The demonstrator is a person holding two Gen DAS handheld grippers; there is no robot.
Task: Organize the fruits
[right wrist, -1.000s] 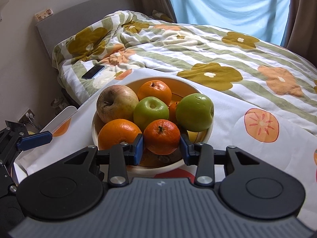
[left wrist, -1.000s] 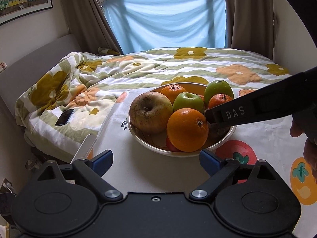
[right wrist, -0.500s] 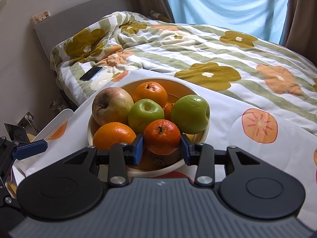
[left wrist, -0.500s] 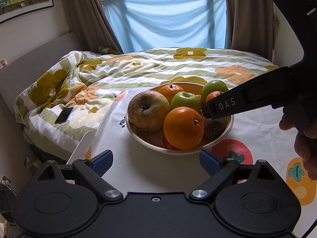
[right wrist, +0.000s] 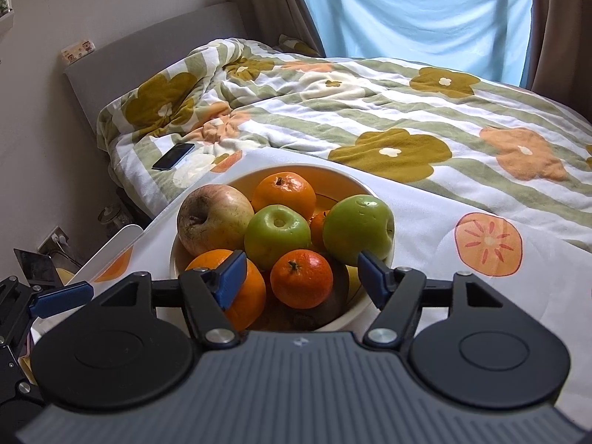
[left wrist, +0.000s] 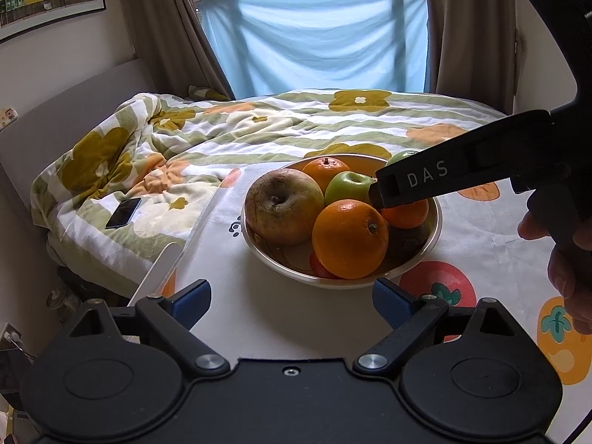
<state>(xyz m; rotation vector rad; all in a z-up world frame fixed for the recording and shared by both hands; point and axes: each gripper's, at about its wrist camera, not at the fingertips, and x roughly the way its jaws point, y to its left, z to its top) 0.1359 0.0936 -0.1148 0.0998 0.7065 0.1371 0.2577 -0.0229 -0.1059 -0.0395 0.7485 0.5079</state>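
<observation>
The right gripper has its blue fingers spread on either side of a small mandarin, with a gap between each pad and the peel. The mandarin sits at the near edge of the fruit bowl, straight ahead of the right gripper, on top of a dark fruit I cannot identify. Behind it lie two green apples, a russet apple to the left, another mandarin at the far side, and a large orange behind the left finger. The left gripper hangs with its fingers wide apart and nothing between them, short of the bowl on the fruit-print tablecloth. A phone lies on the floral duvet far to its left.
</observation>
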